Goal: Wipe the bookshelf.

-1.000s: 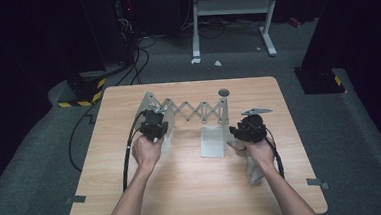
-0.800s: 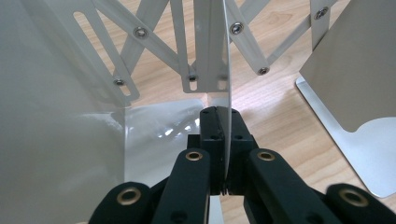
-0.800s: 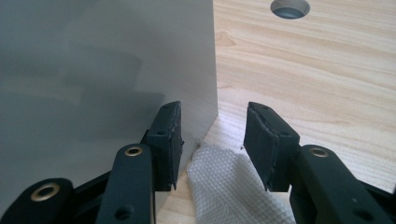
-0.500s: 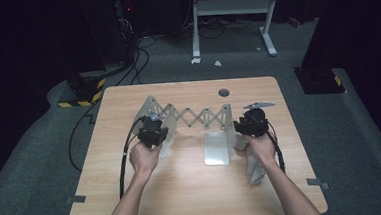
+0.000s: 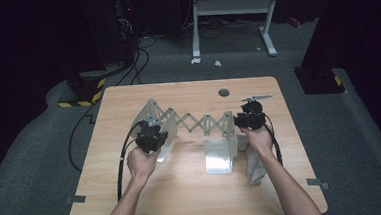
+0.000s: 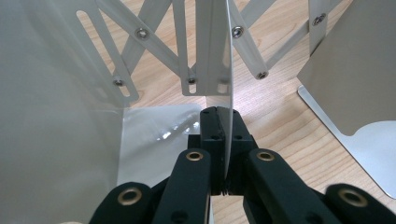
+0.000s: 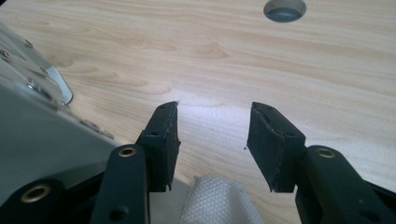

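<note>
The expanding metal rack stands mid-table. Its left plate is clamped by the left gripper; the right gripper, just opened, grasps nothing — the 1 grip should be kept firm.

No text, label, brand, number or sign can be read anywhere: none on the metal rack, none on the tabletop, none on the cloth.
</note>
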A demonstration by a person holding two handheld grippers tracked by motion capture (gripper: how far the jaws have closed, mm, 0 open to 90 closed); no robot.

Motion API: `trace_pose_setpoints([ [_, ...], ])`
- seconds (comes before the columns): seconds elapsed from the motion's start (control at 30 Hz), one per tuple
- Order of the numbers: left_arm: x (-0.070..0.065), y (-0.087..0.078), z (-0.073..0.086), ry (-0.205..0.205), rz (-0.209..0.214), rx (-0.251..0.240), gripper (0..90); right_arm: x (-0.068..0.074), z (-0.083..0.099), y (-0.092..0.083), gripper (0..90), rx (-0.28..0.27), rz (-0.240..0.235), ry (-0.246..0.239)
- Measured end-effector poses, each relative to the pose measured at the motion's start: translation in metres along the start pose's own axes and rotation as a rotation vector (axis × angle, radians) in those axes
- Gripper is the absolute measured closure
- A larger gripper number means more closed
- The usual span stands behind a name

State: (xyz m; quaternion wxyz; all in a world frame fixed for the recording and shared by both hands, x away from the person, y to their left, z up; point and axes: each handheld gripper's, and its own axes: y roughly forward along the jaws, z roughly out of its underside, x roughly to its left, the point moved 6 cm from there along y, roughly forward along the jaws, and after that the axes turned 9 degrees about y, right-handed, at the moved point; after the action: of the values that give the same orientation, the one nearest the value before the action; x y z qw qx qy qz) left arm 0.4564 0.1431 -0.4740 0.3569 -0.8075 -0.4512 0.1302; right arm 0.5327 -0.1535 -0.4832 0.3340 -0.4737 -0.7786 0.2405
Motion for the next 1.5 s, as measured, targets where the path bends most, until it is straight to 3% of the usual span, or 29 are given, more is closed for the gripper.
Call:
trace_pose_setpoints([
  [0.33, 0.003, 0.005, -0.006, 0.011, 0.021, -0.003, 89.1, 0.002, 0.008, -0.003, 54.3, 0.019, -0.037, -0.02],
  [0.7, 0.002, 0.012, -0.013, 0.065, 0.058, -0.018, 89.1, 0.011, 0.029, -0.016, 55.2, 0.015, -0.067, -0.051],
  [0.9, 0.003, 0.014, -0.019, 0.097, 0.085, -0.02, 89.2, 0.016, 0.042, -0.021, 54.6, 0.022, -0.072, -0.095],
  [1.1, 0.001, 0.016, -0.02, 0.086, 0.1, -0.029, 89.1, 0.024, 0.052, -0.024, 55.0, 0.028, -0.087, -0.118],
  [1.5, -0.003, 0.019, -0.022, 0.107, 0.135, -0.044, 88.8, 0.042, 0.079, -0.026, 52.1, 0.059, -0.1, -0.179],
])
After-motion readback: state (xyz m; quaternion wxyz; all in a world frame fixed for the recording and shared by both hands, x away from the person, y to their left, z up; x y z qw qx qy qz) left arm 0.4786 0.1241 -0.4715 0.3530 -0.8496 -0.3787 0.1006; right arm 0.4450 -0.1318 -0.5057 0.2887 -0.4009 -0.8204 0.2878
